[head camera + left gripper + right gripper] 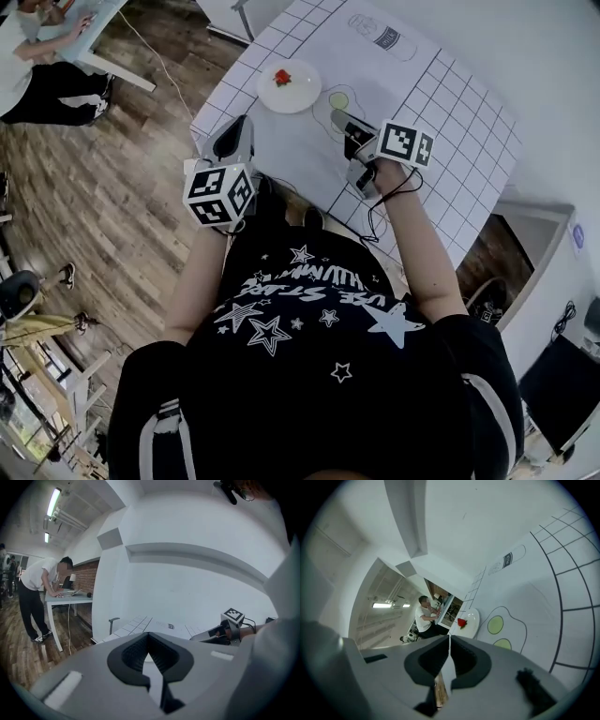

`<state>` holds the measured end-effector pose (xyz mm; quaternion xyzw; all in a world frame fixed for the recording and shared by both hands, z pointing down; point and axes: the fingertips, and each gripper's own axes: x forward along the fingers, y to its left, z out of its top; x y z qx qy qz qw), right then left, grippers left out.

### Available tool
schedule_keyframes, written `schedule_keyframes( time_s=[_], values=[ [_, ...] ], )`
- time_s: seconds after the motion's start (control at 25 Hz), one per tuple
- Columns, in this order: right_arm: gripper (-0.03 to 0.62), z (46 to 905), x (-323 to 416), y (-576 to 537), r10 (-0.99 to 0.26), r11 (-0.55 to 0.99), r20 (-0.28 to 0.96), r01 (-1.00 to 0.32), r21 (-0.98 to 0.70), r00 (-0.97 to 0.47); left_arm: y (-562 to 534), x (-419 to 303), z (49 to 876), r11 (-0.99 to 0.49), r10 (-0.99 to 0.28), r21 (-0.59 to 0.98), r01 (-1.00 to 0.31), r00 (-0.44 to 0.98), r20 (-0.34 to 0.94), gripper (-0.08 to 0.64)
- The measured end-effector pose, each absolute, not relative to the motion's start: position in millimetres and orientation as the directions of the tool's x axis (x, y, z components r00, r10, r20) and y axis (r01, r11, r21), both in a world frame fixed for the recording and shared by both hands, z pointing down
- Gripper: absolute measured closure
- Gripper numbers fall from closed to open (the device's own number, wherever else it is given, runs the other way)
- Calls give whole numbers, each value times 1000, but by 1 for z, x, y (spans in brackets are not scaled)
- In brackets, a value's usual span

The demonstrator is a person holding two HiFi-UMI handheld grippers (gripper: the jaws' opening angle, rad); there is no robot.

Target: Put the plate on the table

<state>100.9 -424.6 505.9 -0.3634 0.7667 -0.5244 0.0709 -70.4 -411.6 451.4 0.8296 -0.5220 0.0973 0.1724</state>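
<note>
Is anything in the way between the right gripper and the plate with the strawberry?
Nothing visible is. Between the right gripper and the plate there is only the table with a flat egg picture printed on it. The plate already sits on the table.

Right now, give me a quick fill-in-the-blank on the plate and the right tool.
1. The plate already rests on the ____.
2. The small piece lying on the plate is coloured ____.
3. The right tool holds nothing, and its jaws are ____.
Missing words: table; red; shut.
</note>
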Motion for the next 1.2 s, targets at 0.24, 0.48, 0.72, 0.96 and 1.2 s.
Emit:
schedule_keyframes(
  time_s=[0.24, 0.48, 0.72, 0.96, 1.2],
  values=[
    [572, 507, 97, -417, -624, 203, 245, -457, -866, -742, -382, -80, 452, -352, -846, 173, -920, 392, 363, 552],
    [572, 507, 99, -408, -648, 205, 236, -464, -862, -725, -364, -84, 452, -351, -846, 176, -920, 392, 362, 552],
    [572, 510, 99, -378, -657, 192, 273, -506, -841, -702, -330, -89, 459, -346, -844, 208, -915, 400, 358, 552],
    [572, 501, 96, -343, -689, 183, 277, -531, -828, -670, -292, -96, 452, -348, -847, 236, -907, 412, 336, 552],
    [572, 491, 89, -304, -704, 209, 263, -546, -811, -660, -246, -109, 443, -353, -858, 234, -906, 413, 304, 552]
  ],
)
